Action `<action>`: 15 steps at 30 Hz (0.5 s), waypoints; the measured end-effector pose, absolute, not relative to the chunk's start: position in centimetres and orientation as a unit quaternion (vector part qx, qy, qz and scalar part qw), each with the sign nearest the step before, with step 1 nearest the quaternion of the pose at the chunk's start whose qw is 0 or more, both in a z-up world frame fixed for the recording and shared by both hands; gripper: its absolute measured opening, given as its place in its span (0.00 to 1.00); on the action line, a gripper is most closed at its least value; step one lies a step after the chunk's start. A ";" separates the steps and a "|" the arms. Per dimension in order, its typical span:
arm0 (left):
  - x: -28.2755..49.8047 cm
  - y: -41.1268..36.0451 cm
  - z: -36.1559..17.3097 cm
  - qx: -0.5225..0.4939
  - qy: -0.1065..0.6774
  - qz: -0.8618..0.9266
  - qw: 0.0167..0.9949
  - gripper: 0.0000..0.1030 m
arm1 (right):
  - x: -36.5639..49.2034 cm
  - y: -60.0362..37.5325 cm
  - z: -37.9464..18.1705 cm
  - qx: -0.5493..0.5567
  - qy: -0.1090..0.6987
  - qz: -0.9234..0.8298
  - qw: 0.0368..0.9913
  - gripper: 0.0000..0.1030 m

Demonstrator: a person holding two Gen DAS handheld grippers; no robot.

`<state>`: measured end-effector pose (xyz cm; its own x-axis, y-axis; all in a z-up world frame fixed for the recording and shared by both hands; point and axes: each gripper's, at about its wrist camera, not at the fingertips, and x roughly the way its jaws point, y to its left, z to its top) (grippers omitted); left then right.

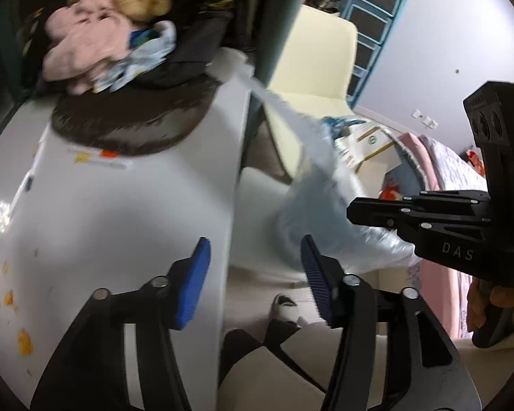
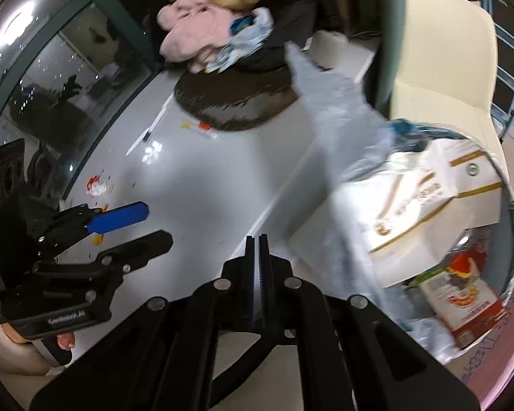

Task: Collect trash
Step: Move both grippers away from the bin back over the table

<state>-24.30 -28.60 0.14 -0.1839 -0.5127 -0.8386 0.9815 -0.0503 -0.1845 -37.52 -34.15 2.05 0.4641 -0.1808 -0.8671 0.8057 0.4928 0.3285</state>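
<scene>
A translucent pale-blue trash bag (image 1: 325, 202) (image 2: 339, 130) hangs off the white table's (image 1: 126, 212) right edge, with one corner stretched up toward the tabletop. In it lie a white box with gold trim (image 2: 428, 198), a red carton (image 2: 469, 304) and a blue wrapper (image 2: 407, 130). My left gripper (image 1: 255, 239) (image 2: 159, 224) is open over the table edge, with nothing between its blue pads. My right gripper (image 2: 258, 238) (image 1: 349, 210) is shut beside the bag's film; I cannot tell whether it pinches a fold. Orange scraps (image 1: 24, 342) and a crumpled red-and-white bit (image 2: 97, 186) litter the table.
Pink and tan clothes (image 1: 85, 44) sit on a dark furry cushion (image 1: 130, 123) at the table's far end. White sticks (image 1: 34, 171) and a flat wrapper (image 1: 99, 159) lie near it. A cream chair (image 1: 318, 61), a blue ladder (image 1: 377, 24), a bed (image 1: 445, 171) and a person's shoe (image 1: 284, 304) are nearby.
</scene>
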 end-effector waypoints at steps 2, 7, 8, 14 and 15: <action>-23.0 -27.2 0.0 0.299 0.392 -0.649 0.579 0.61 | -36.0 -33.2 1.9 0.378 0.414 -0.319 0.764 0.14; -19.1 -23.5 0.2 0.289 0.394 -0.619 0.615 0.66 | -31.7 -30.8 1.8 0.356 0.424 -0.305 0.775 0.58; -18.3 -22.8 0.2 0.288 0.393 -0.613 0.621 0.68 | -30.9 -30.4 1.8 0.351 0.426 -0.300 0.778 0.58; -14.2 -19.0 0.5 0.273 0.399 -0.579 0.657 0.71 | -25.3 -27.6 1.8 0.327 0.442 -0.259 0.794 0.58; -13.5 -18.3 0.5 0.270 0.401 -0.572 0.662 0.71 | -24.6 -27.3 1.8 0.324 0.444 -0.255 0.795 0.58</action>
